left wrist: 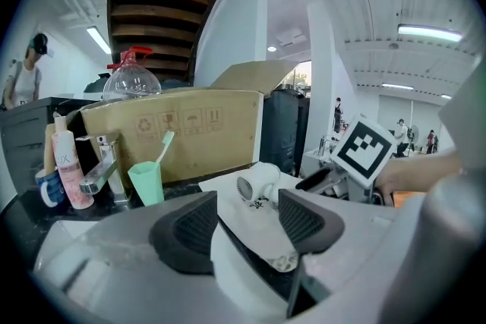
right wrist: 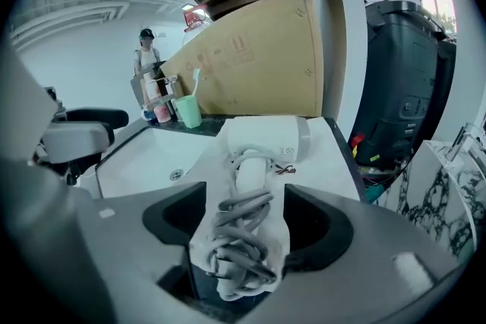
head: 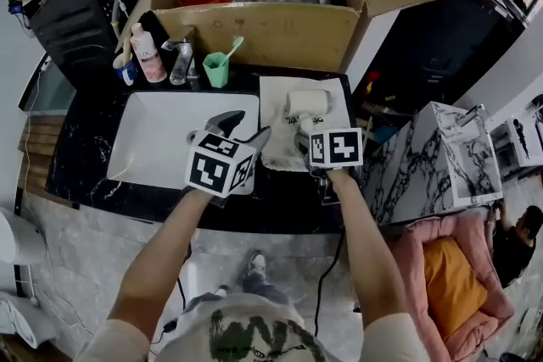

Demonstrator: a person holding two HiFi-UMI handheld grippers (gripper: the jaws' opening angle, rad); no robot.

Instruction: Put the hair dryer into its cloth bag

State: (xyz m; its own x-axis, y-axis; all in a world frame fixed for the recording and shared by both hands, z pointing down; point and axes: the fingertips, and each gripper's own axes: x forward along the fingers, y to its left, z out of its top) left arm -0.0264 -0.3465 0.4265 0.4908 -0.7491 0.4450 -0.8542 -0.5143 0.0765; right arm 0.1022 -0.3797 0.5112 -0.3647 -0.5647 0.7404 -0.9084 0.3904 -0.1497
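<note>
Both are open: the left hand-held gripper (left wrist: 247,222) empty at the edge of the cloth bag (head: 276,97), the right hand-held gripper (right wrist: 247,215) with the coiled cord (right wrist: 239,239) of the hair dryer (right wrist: 266,139) between its jaws, not pressed. It lies on the bag, on the worktop (head: 85,157) beside the sink (head: 161,131).

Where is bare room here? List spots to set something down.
Free: the white rectangular sink basin, and the black marble counter's bare strip before it. Crowded: the back edge with pink bottle, chrome faucet and green plastic cup; the right end, covered by the white cloth bag bearing the white hair dryer.
</note>
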